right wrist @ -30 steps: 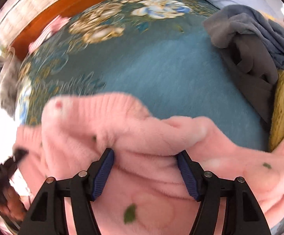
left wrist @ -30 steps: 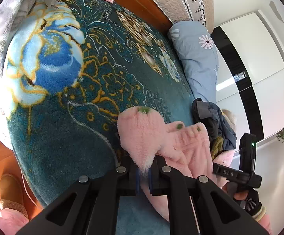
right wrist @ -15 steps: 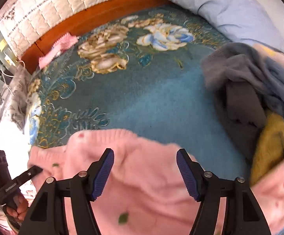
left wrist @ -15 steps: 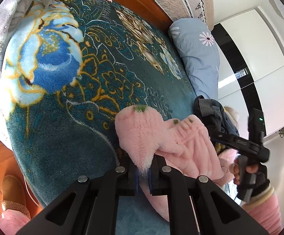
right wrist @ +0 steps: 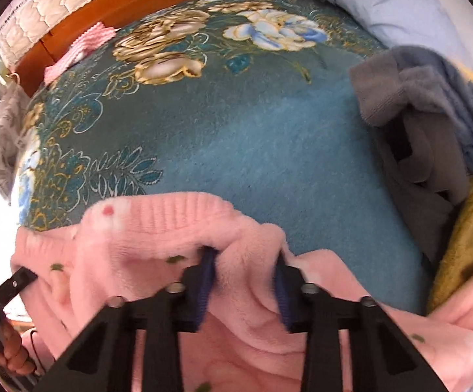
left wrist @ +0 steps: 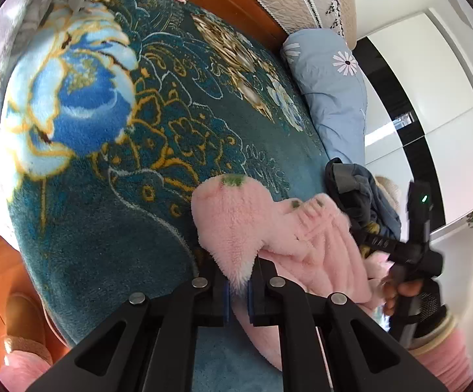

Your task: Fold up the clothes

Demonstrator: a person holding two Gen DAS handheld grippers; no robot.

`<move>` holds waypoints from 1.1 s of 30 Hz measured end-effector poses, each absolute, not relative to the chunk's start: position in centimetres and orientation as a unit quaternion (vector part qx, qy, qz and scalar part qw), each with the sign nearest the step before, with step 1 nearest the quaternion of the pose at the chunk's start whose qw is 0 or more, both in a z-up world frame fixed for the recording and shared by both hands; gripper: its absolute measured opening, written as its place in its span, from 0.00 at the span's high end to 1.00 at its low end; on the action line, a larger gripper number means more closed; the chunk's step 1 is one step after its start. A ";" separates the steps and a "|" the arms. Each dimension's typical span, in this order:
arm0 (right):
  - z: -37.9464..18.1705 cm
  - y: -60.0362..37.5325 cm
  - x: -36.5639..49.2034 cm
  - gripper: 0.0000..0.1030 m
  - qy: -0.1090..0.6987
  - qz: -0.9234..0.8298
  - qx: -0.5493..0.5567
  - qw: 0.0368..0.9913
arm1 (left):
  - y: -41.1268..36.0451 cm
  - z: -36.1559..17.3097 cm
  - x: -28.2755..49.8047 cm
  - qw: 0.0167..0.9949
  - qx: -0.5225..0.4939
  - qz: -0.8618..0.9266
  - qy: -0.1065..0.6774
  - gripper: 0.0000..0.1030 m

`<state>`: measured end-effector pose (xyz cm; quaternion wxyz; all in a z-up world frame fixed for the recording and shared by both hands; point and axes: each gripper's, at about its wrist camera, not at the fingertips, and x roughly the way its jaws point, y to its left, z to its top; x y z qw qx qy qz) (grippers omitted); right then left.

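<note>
Pink fleece garment (right wrist: pixel 177 228) w/ small green and red dots lies bunched at near edge of bed, on teal floral blanket (right wrist: pixel 269 137); ribbed hem faces away from right cam. Left gripper (left wrist: pixel 238 285) clamped on a fluffy pink corner of it, pads nearly together, fabric lobe sticking up btwn the fingers. Right gripper (right wrist: pixel 244 285) pointing steeply down, jaws closing, a fold of the pink fleece bunched btwn the blue pads (right wrist: pixel 205 281) and pressed from both sides. In left cam the right gripper's black body shows at right edge, held by person's hand (left wrist: pixel 399 290) w/ pink sleeve (left wrist: pixel 442 362).

Just right of the garment: pile of other clothes, grey/blue pieces (right wrist: pixel 412 98) and a mustard-yellow one (right wrist: pixel 465 241). Light blue daisy pillow (left wrist: pixel 331 98) farther back by wooden headboard (right wrist: pixel 105 9). Small pink zigzag cloth (right wrist: pixel 79 49) at blanket's far edge. Slipper (left wrist: pixel 24 323) on wood floor, low left.
</note>
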<state>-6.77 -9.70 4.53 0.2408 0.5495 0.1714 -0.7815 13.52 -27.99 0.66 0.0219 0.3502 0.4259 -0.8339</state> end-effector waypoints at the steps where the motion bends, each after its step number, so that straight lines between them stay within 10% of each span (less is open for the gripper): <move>1: 5.1 -10.0 -6.8 0.82 0.172 -0.787 0.544 0.237 | -27.8 0.9 13.6 0.023 0.346 -0.840 0.417 0.94; 9: 18.0 -11.6 -6.6 0.85 0.105 -0.904 0.328 0.254 | -27.8 4.9 15.7 -0.005 0.225 -0.888 0.400 0.94; 21: 5.2 -16.1 -12.9 0.81 0.140 -0.854 0.450 0.221 | -29.2 -0.2 13.4 0.027 0.325 -0.822 0.466 0.94; 28: 6.5 -15.8 -12.8 0.50 0.130 -0.849 0.452 0.241 | -29.2 -0.5 13.0 0.022 0.330 -0.817 0.473 0.94; 33: 10.5 -9.2 -10.8 0.48 0.050 -0.862 0.444 0.237 | -29.2 -0.6 13.1 0.025 0.329 -0.821 0.466 0.94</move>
